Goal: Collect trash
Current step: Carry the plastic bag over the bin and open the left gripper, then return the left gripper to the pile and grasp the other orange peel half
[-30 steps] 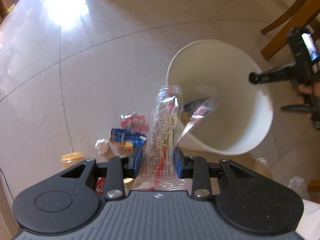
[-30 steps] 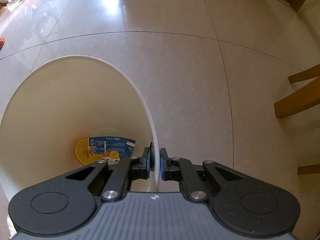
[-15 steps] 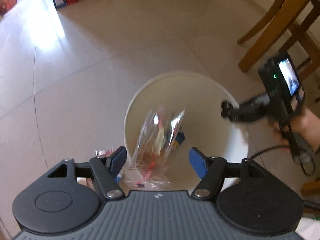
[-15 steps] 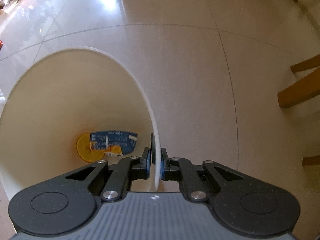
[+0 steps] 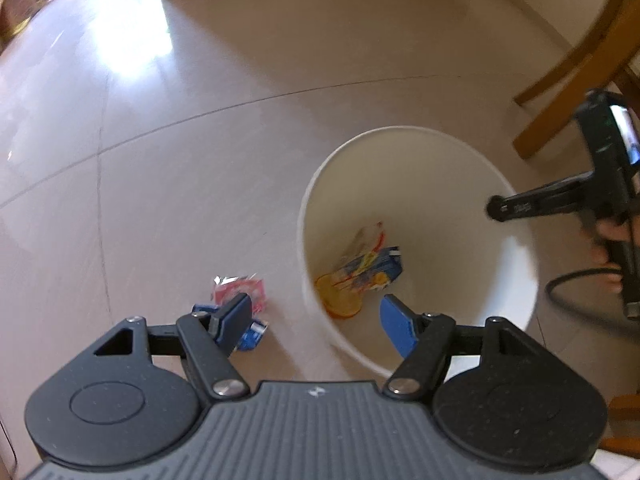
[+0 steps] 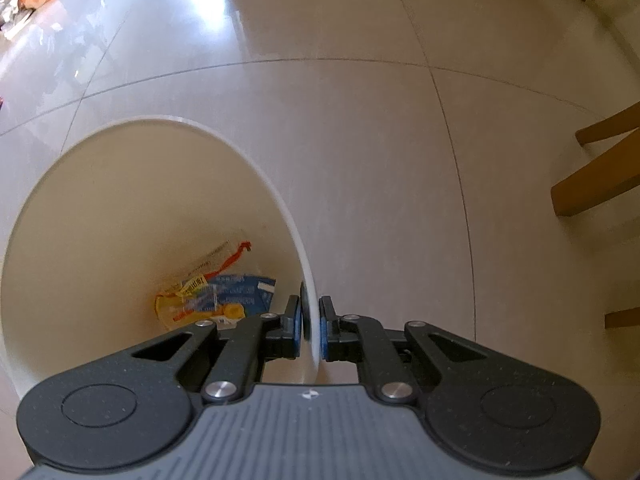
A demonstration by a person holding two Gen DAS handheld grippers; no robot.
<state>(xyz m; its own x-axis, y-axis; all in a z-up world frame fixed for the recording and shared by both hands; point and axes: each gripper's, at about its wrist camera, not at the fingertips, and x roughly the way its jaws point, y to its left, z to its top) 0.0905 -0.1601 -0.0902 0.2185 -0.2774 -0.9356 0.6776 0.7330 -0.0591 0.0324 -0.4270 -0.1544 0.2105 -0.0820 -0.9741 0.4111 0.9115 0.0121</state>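
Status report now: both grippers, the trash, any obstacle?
Left gripper open, empty. Right gripper shut on bin rim. Clear wrapper in bin; pink wrapper on floor.

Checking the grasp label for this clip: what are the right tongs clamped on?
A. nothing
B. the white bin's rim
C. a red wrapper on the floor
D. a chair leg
B: in the right wrist view the right tongs pinch the rim of the white bin, one pad on each side of its wall.

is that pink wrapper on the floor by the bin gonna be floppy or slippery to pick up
Probably floppy: the pink wrapper looks thin and crumpled. Likely very light, so it may slide on the glossy floor tiles if nudged. Its shiny foil edge suggests a slick surface.
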